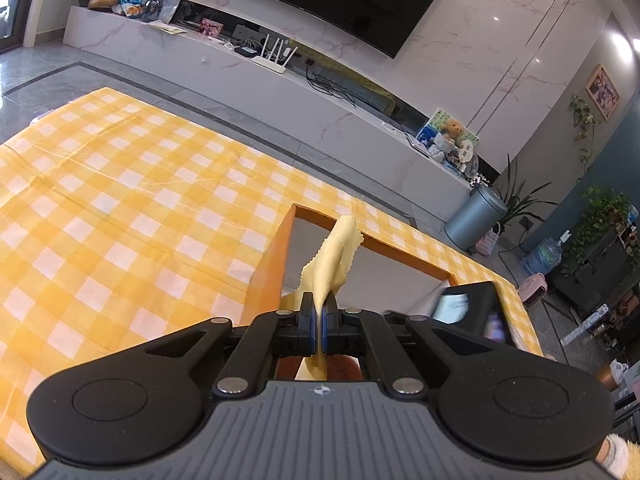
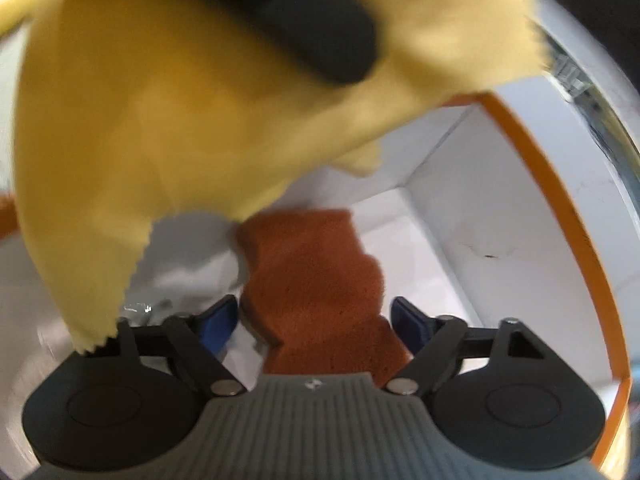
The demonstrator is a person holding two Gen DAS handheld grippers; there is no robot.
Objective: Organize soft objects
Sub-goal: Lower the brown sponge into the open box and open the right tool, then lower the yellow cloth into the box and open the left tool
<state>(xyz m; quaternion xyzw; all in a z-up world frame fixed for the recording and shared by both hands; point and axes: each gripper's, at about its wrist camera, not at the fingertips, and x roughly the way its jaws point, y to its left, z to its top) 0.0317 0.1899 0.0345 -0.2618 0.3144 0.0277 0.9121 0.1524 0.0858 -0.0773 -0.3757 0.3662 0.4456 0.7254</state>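
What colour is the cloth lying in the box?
Rust-brown cloth; right wrist view shows it best.

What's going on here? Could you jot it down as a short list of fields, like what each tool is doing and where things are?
Setting: table with yellow checked cloth
Box: orange-rimmed box, white inside
Left gripper: fingers shut on a yellow cloth, held above the box
Right gripper: fingers wide open, inside the box
Rust-brown cloth: lying on the box floor, between the open fingers, not pinched
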